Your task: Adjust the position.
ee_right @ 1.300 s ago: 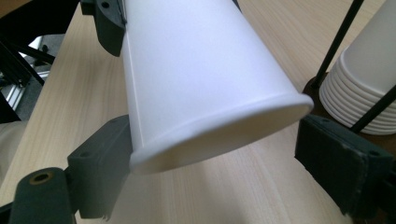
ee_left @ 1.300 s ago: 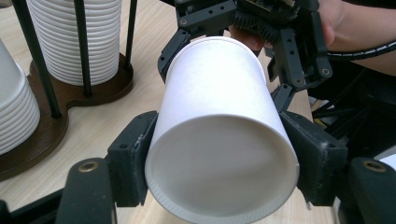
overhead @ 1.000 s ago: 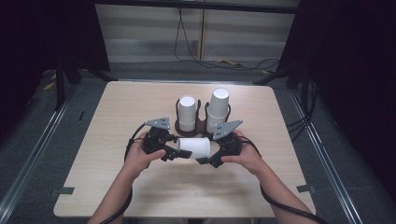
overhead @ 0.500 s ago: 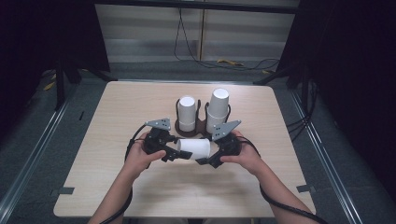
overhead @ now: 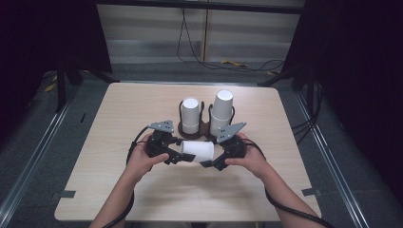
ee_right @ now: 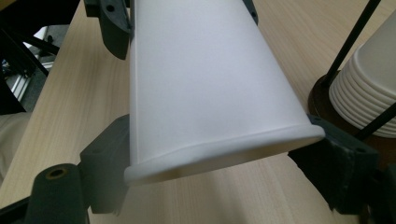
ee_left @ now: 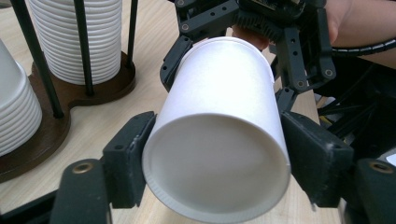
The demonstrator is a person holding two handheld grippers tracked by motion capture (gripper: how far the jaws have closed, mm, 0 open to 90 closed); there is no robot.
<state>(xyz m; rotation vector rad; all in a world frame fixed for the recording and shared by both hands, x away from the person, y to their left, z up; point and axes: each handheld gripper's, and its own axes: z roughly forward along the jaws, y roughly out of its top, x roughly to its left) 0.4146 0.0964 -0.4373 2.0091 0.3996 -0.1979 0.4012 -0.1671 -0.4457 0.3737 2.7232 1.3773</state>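
Note:
A single white paper cup lies on its side just above the table, held at both ends. My left gripper is shut on its base end; in the left gripper view the closed base faces the camera between the jaws of the left gripper. My right gripper is shut on the rim end. In the right gripper view the cup tapers away and its rolled rim looks slightly flattened between the jaws of the right gripper.
A dark wooden holder with thin black rods stands just behind the grippers, holding a shorter cup stack and a taller one. Bare tabletop lies in front of the hands. Cables trail off the table's sides.

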